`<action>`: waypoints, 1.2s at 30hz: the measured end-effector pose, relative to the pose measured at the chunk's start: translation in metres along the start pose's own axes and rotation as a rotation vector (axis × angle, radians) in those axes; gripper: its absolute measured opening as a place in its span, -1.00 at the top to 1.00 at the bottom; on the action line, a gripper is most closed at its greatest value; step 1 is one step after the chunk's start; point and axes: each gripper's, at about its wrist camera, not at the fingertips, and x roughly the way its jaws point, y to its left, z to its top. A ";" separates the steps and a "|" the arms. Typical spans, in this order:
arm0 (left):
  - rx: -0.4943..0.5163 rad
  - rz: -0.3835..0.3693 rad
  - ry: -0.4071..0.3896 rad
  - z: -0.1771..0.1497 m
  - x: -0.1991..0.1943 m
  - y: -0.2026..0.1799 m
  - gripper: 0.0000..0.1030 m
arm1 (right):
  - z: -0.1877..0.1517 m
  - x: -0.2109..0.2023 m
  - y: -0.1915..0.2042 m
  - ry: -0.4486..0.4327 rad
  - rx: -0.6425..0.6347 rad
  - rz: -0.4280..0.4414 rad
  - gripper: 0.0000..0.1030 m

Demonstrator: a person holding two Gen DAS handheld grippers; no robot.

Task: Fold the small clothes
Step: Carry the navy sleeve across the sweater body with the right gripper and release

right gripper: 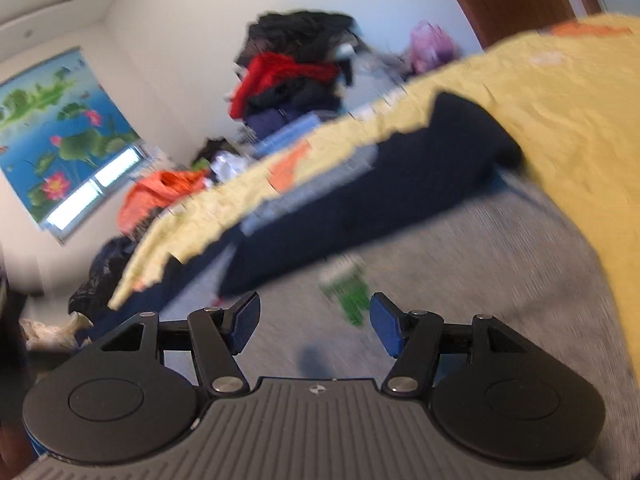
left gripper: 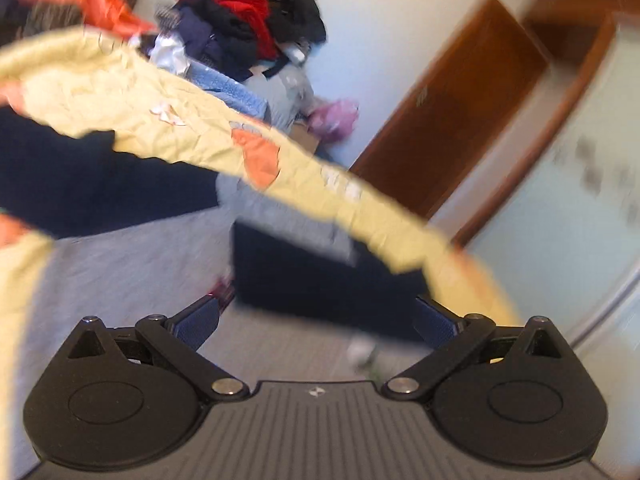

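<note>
Home bedroom: clothes pile (right gripper: 296, 76), wooden door (left gripper: 452, 120).

Grey bed surface (right gripper: 460, 264) carries folded dark navy garment (right gripper: 360, 208), small green item (right gripper: 348, 296) near it, heaped clothes pile (right gripper: 296, 72) at far side, orange garment (right gripper: 160, 192).

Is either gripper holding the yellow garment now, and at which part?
Neither. Left gripper and right gripper are open and empty; the yellow garment is beyond them.
</note>
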 end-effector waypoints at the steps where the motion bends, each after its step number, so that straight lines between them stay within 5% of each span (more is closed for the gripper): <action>1: -0.072 -0.004 0.012 0.009 0.013 0.007 -1.00 | 0.000 -0.002 -0.002 -0.002 0.012 0.013 -0.29; 6: -0.343 -0.039 0.105 0.020 0.068 0.041 -1.00 | 0.000 0.004 -0.002 -0.001 -0.003 0.034 -0.41; 12: -0.255 0.030 0.155 0.014 0.093 0.038 -0.93 | 0.000 0.001 -0.011 -0.013 0.046 0.074 -0.46; 13: -0.228 0.047 0.159 0.013 0.096 0.035 -0.75 | 0.000 0.001 -0.011 -0.014 0.048 0.078 -0.47; 15: -0.172 0.118 0.170 0.012 0.104 0.028 0.02 | 0.000 0.002 -0.010 -0.014 0.044 0.081 -0.48; 16: -0.146 0.164 0.189 0.012 0.109 0.026 0.64 | 0.000 0.002 -0.009 -0.013 0.041 0.081 -0.49; 17: -0.130 0.201 0.209 0.012 0.115 0.026 0.82 | 0.000 0.002 -0.009 -0.014 0.040 0.082 -0.50; 26: 0.112 0.265 0.046 0.026 0.087 -0.005 0.88 | -0.001 0.001 -0.009 -0.014 0.041 0.087 -0.50; 36: 0.115 0.370 0.078 0.012 0.098 0.036 0.88 | 0.002 0.000 -0.006 0.003 0.027 0.074 -0.51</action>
